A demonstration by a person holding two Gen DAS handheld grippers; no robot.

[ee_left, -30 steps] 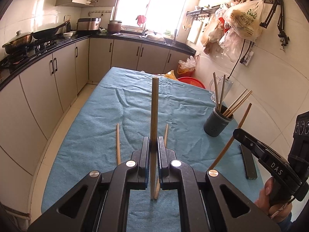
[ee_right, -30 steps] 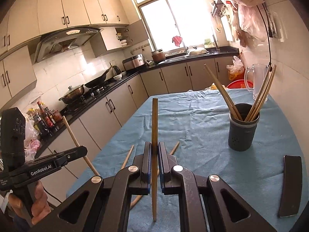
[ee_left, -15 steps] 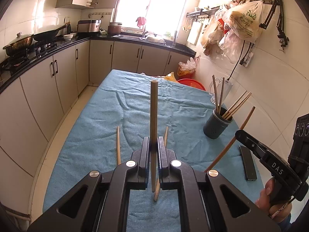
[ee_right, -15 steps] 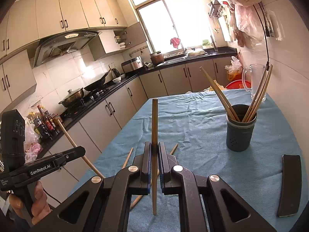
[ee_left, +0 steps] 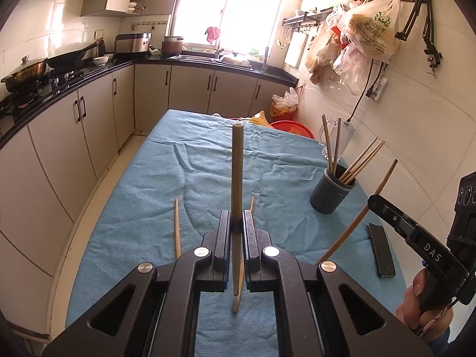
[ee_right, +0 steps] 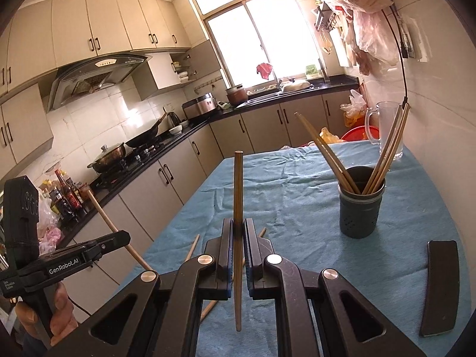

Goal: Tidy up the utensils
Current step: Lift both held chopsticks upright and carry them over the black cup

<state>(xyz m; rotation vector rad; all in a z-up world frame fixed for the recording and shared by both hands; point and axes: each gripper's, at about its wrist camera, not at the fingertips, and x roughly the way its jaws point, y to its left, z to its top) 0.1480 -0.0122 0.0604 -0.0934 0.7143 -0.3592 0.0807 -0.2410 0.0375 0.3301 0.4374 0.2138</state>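
My left gripper (ee_left: 237,226) is shut on a wooden chopstick (ee_left: 237,172) that stands upright between its pads. My right gripper (ee_right: 238,232) is likewise shut on an upright chopstick (ee_right: 238,190). Each gripper shows in the other's view: the right gripper (ee_left: 372,203) with its slanted chopstick (ee_left: 357,223), the left gripper (ee_right: 125,236) with its own (ee_right: 104,214). A dark grey holder (ee_right: 360,214) (ee_left: 330,192) with several chopsticks stands on the blue cloth, ahead and to the right. Two loose chopsticks (ee_left: 177,229) (ee_left: 252,203) lie on the cloth below the grippers.
A blue cloth (ee_left: 208,160) covers the table. A black phone (ee_right: 440,285) lies near the right edge, by the tiled wall. A glass jug (ee_right: 386,131) stands behind the holder, a red basin (ee_left: 293,128) beyond the far end. Cabinets and a stove run along the left.
Both grippers stay shut on their chopsticks and have hardly moved; the views have shifted only slightly.
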